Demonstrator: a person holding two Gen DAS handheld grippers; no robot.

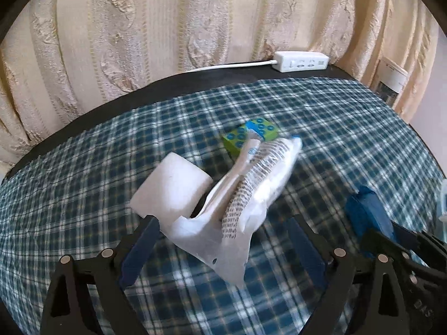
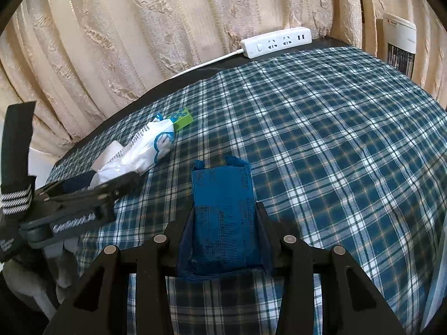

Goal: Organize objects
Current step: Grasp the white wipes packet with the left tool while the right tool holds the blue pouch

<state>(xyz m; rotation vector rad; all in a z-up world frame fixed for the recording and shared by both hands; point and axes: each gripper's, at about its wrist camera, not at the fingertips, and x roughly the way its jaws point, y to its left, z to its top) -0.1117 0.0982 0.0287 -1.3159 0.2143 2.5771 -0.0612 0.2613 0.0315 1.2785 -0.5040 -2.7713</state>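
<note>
Four items are visible on the plaid cloth (image 2: 335,139). Unsorted: white bag (image 1: 251,195) between the spread left gripper (image 1: 223,245) fingers, tissue roll (image 1: 170,187), green box (image 1: 251,136). Right gripper (image 2: 223,234) pinches the blue packet (image 2: 220,209), in transit.

Woven plaid tablecloth (image 2: 321,128), matt. Blue packet (image 2: 223,212) looks like crinkly plastic film. Embossed curtain (image 1: 139,28), glossy white power strip (image 2: 276,42).

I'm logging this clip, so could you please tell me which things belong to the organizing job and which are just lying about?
Job: blue packet in right tool; white plastic bag; paper roll; green box; left tool.
Lying about: power strip; checked cloth; curtain.
</note>
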